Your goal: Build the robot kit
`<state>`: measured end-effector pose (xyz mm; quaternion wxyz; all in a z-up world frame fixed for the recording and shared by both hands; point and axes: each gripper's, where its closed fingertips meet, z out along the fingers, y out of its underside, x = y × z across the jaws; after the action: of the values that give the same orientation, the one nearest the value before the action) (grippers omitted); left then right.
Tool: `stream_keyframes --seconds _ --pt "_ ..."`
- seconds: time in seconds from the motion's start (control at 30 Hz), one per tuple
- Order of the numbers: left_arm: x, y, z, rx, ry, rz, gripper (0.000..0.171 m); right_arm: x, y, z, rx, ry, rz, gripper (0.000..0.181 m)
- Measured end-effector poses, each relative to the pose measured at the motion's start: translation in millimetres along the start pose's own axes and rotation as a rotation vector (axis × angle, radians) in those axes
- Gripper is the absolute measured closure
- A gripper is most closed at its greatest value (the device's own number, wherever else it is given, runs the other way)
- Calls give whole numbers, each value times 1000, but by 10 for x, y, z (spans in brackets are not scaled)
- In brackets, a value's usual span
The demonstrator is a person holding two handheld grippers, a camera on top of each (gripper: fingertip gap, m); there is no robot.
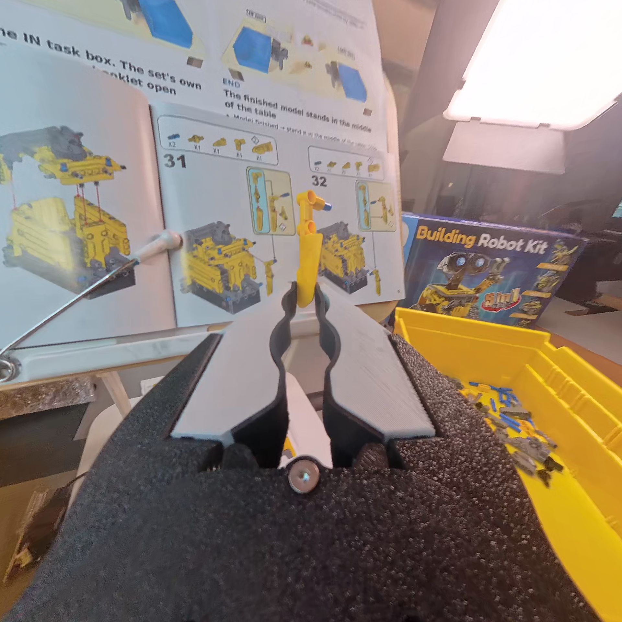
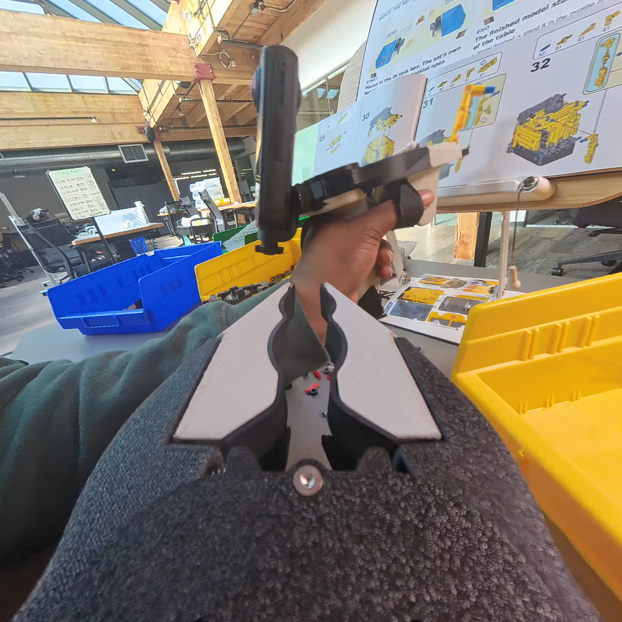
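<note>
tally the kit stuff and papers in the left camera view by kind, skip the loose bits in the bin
yellow piece held in the left gripper: 1
yellow bin: 1
kit box: 1
open booklet: 1
printed sheet behind the booklet: 1
total: 5

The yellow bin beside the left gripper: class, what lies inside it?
The yellow bin holds a heap of small loose pieces, blue, grey and yellow. The left gripper hides the bin's near left corner.
</note>
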<state>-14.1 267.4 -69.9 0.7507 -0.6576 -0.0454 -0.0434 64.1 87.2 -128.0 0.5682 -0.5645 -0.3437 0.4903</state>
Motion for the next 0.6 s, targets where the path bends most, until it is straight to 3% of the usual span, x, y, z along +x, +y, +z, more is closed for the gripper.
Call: stream_keyframes --seconds 0.2,0.3,0.37,0.47,0.6 --pt "576 -1018 -520 151 310 -169 163 164 -139 -96 60 78 14 154" --pt "609 -1605 -934 233 369 -58 163 147 -110 -92 42 64 29 152" --pt "538 -1832 -1216 235 405 22 163 86 -90 -75 23 37 29 147" --pt "286 -1777 -1573 186 397 135 163 -8 -89 -67 5 7 6 143" --pt "-34 -1301 -1897 61 366 199 163 -112 15 -22 -58 -30 -36 141"
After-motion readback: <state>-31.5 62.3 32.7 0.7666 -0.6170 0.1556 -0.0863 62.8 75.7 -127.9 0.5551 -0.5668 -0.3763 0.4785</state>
